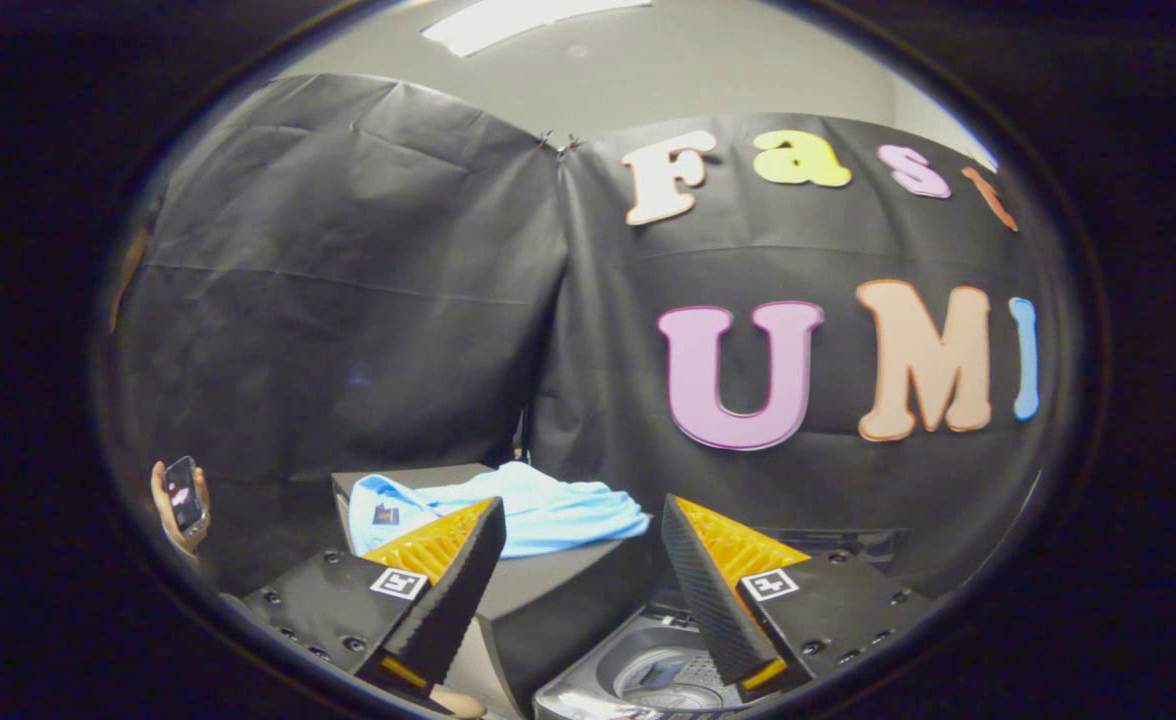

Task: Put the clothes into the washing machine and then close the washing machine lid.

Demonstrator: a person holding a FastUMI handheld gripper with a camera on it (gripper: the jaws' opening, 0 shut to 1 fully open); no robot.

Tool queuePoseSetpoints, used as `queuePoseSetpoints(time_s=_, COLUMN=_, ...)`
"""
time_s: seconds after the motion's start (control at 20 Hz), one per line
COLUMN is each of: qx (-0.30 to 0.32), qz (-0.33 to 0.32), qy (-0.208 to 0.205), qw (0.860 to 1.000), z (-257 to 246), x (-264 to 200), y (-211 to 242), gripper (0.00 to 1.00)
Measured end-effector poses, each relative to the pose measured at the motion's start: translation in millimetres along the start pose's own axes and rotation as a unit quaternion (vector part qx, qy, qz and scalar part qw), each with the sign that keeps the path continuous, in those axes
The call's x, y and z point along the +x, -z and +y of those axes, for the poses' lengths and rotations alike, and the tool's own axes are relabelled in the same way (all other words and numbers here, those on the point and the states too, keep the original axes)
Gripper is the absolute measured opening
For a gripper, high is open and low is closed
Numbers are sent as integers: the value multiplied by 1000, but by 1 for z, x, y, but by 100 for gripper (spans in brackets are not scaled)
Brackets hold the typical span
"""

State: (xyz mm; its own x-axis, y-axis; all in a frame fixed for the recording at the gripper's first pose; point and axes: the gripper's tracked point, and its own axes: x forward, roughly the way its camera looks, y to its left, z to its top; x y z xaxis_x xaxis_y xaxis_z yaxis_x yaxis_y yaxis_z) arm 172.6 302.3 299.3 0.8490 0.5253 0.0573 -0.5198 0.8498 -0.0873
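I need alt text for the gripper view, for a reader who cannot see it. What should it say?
The gripper is open and holds nothing, above a washing machine whose lid is up. A light blue garment lies beyond the fingers on a dark box. A hand holds a phone beside the box.

A dark box (558, 600) carries a crumpled light-blue garment (548, 510) on top.

The hand-held gripper (583, 575) is held with its two fingers spread wide apart, nothing between them and neither one touching anything. Both fingers (458, 585) rise at a slant, their tips leaning toward each other. Off to the left, well apart from the fingers, a raised hand (176, 510) grips a phone (184, 493).
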Motion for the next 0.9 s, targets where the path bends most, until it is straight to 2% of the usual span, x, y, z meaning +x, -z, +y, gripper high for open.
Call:
queuePoseSetpoints(time_s=0.2, qx=-16, qz=37, qy=-37, qw=999, z=47, x=67, y=-3, gripper=98)
queuePoseSetpoints(time_s=0.35, qx=-30, qz=94, qy=-57, qw=993, z=75, x=104, y=16, gripper=98)
queuePoseSetpoints(time_s=0.55, qx=-13, qz=184, qy=-99, qw=978, z=108, x=133, y=49, gripper=98)
queuePoseSetpoints(time_s=0.75, qx=-15, qz=257, qy=-113, qw=960, z=119, x=145, y=85, gripper=98)
queuePoseSetpoints(time_s=0.9, qx=-27, qz=287, qy=-114, qw=951, z=120, x=148, y=104, gripper=98)
